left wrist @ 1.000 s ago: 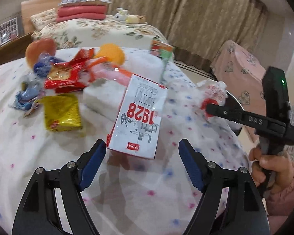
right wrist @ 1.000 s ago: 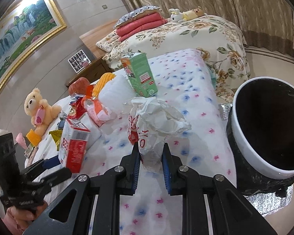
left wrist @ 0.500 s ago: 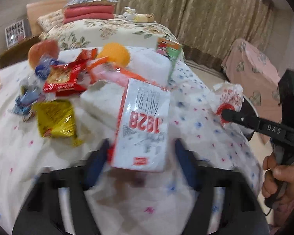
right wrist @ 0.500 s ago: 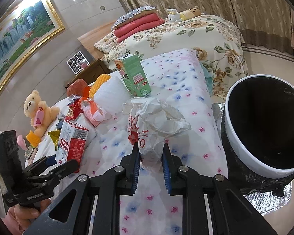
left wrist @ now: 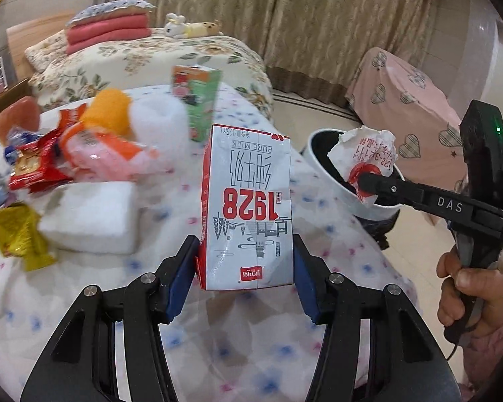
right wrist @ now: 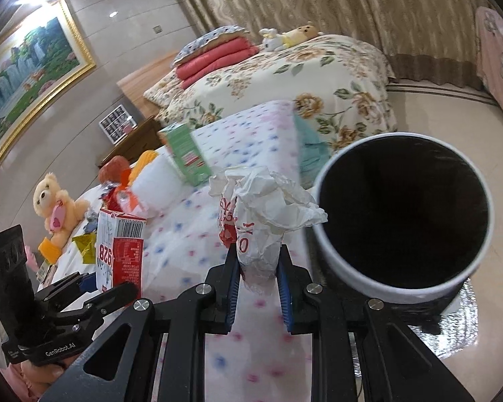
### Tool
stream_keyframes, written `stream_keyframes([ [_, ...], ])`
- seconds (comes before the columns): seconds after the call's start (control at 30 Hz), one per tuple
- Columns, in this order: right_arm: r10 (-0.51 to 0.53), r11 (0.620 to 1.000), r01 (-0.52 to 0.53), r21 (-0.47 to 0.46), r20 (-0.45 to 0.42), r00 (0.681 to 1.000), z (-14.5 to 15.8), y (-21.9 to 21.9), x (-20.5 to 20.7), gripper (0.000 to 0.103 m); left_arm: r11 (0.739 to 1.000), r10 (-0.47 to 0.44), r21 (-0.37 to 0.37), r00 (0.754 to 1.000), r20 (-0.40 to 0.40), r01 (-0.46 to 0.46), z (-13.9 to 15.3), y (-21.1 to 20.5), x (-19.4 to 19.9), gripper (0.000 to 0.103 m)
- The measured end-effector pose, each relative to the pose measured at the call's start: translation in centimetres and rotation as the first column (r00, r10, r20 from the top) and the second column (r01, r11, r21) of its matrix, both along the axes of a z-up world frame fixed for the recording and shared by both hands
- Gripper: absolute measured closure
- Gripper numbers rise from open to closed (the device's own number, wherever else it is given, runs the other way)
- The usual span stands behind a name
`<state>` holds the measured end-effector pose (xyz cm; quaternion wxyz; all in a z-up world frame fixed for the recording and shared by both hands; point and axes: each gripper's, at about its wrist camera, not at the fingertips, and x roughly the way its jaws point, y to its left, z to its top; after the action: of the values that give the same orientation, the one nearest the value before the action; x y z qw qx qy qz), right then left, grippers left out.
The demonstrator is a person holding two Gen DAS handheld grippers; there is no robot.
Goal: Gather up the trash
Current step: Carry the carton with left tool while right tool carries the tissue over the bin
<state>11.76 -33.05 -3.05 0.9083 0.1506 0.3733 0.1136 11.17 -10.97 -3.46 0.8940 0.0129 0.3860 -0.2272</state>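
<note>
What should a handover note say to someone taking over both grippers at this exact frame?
Left gripper: shut on the milk carton, held above the table.
Right gripper: shut on the crumpled wrapper, beside the bin rim, not yet over the opening.
Done: both pieces grasped.
Left: drop both into the bin, then collect the green carton, foam blocks, gold wrapper and red snack packets.

left gripper (left wrist: 244,269): black frame, blue pads, silver screws
right gripper (right wrist: 257,276): black, "DAS" marking, green light
hand (left wrist: 466,288): bare skin, pink sleeve
</note>
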Motion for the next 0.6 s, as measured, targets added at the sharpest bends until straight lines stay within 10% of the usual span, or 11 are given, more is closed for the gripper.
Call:
stream_keyframes([
  [0.6,-0.138,0.99,0.137,-0.025,-0.023,0.99,-0.1,-7.9,0.0,0.082,0.989,-0.134,0.055,0.991,-0.032,0.135,0.6,-9.7,3.7,0.049],
])
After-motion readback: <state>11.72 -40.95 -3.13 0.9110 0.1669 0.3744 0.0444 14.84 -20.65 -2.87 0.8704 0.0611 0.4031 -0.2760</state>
